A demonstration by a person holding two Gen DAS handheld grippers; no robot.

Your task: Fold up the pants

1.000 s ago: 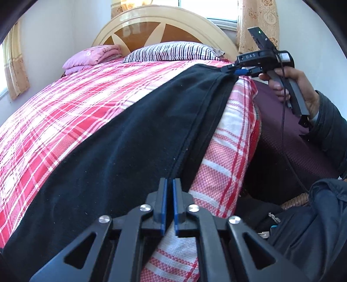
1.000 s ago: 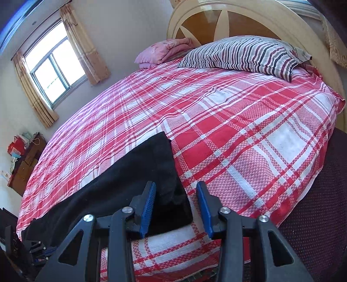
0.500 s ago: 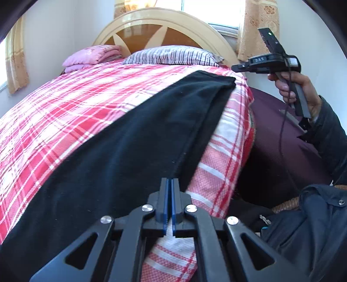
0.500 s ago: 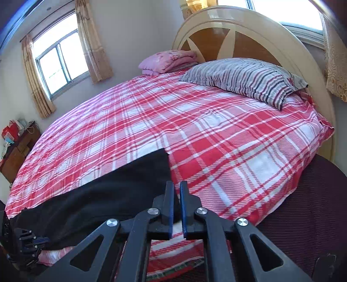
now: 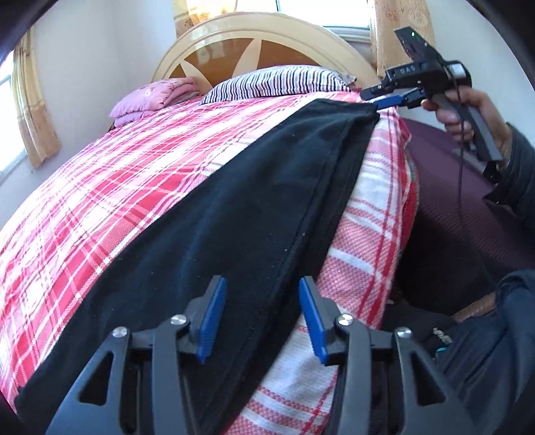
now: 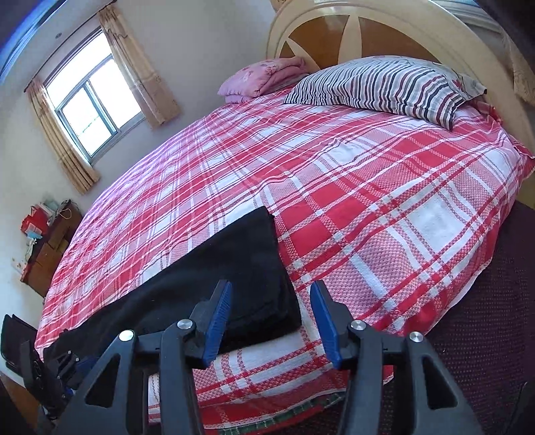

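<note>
Black pants (image 5: 234,217) lie flat in a long strip along the near edge of the red plaid bed (image 5: 100,187). My left gripper (image 5: 262,318) is open, its blue pads either side of the pants' side edge at one end. My right gripper (image 6: 271,318) is open just above the corner of the other end of the pants (image 6: 234,284). In the left wrist view the right gripper (image 5: 384,97) hovers at the far corner, held by a hand. Neither gripper holds cloth.
A striped pillow (image 6: 384,87) and a folded pink blanket (image 6: 264,78) lie by the headboard (image 6: 351,30). A dark maroon floor covering (image 6: 485,318) runs beside the bed. A wooden cabinet (image 6: 50,247) stands by the far wall under a window (image 6: 90,103).
Both grippers were shut half a second ago and are now open. The right gripper has come back down to the pants' far corner. The pants lie as before.
</note>
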